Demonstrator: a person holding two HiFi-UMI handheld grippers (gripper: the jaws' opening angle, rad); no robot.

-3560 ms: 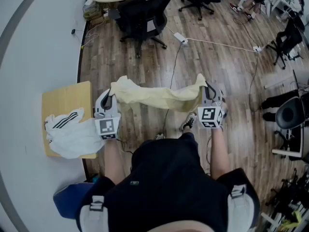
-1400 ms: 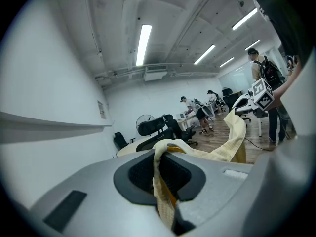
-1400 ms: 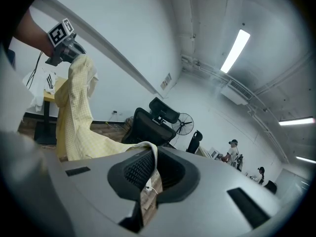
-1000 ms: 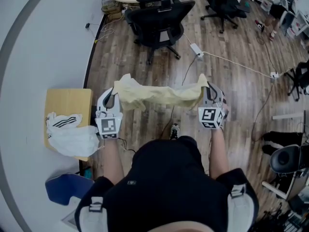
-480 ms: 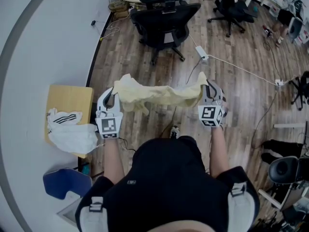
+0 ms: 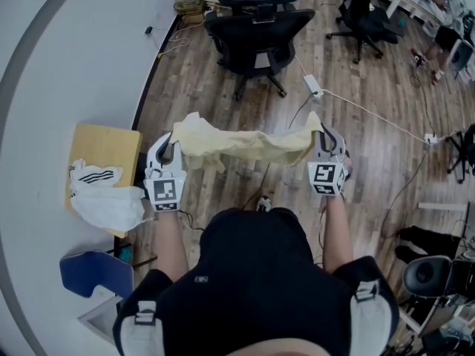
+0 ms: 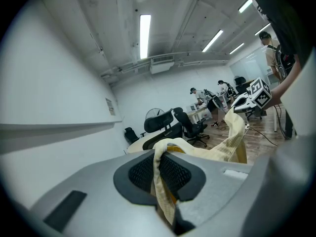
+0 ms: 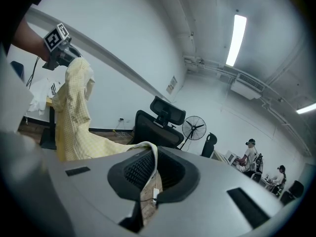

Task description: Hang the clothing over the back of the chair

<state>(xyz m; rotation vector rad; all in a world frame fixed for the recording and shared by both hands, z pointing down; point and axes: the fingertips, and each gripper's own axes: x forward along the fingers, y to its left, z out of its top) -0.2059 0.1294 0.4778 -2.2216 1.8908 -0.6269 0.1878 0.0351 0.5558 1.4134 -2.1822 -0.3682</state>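
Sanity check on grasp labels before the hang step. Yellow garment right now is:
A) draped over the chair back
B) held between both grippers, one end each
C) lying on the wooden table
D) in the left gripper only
B: the yellow garment spans from the left gripper to the right gripper, pinched in both; the black chair stands apart ahead.

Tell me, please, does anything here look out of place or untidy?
Two things stand out. A crumpled white garment with black stripes hangs over the edge of the small wooden table. A white power strip and its cable lie loose across the wooden floor near the black office chair.
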